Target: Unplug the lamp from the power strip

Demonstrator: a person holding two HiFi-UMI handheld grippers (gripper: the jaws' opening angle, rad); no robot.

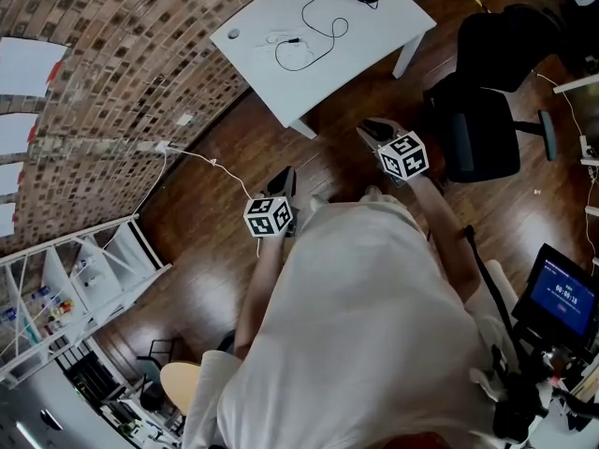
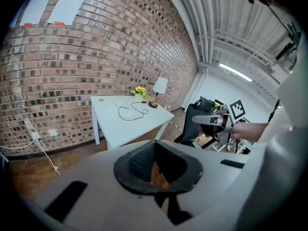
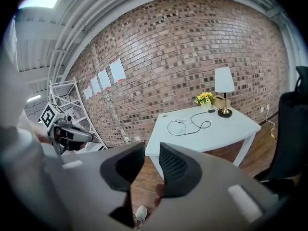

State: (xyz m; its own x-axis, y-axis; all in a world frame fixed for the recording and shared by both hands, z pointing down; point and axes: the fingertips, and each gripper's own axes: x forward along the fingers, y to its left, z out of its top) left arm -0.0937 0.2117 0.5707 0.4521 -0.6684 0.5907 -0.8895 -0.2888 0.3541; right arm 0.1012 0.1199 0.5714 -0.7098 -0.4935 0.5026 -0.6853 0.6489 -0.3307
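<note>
Currently, item 1: lamp (image 3: 224, 85), upright at the far end of the white table (image 3: 236, 126), centre right of the right gripper view. Its black cable (image 1: 345, 28) loops across the top toward a small white piece (image 1: 273, 37), possibly the power strip; whether the plug sits in it is too small to tell.

Item 2: left gripper (image 2: 155, 149), tips pressed together on nothing.

Item 3: right gripper (image 3: 151, 149), jaws spread, empty.

Both hang over the floor, well apart from the table, which suits an approach or a withdrawal alike.

The head view cuts the lamp to its base at the top edge. The gripper views add the shade and yellow flowers (image 3: 204, 97).
</note>
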